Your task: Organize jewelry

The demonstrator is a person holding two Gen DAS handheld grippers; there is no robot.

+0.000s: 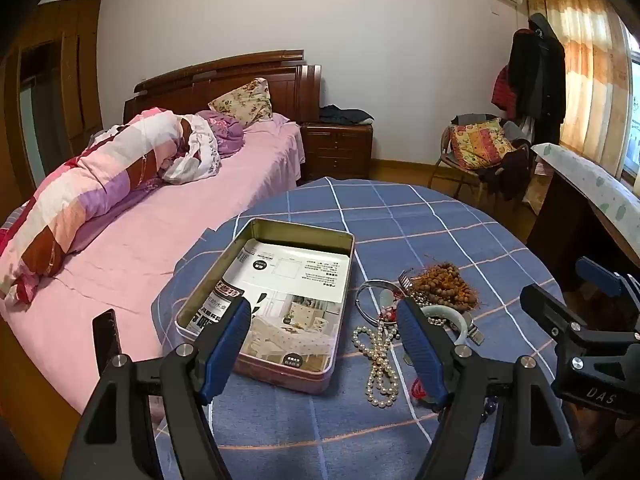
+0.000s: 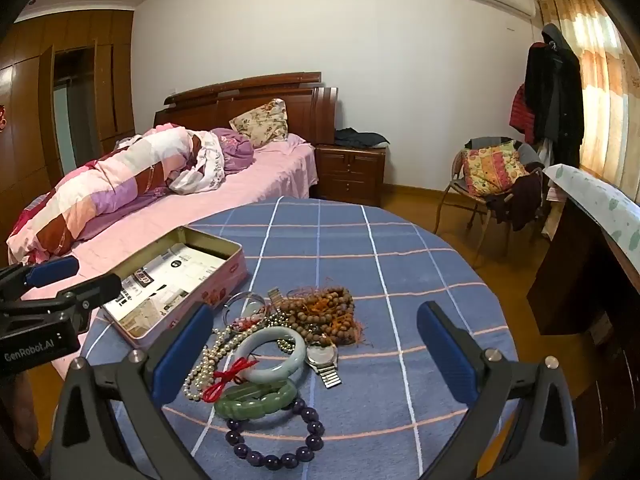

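An open metal tin with printed paper inside lies on the blue checked table. Right of it is a jewelry pile: pearl necklace, brown bead strands, pale jade bangle, green bracelet, purple bead bracelet, metal watch, silver bangle. My left gripper is open above the tin's near end and the pearls. My right gripper is open above the pile. Both are empty.
The round table has a blue checked cloth. A bed with a pink sheet lies left of it. A chair with a cushion and a dark desk stand to the right.
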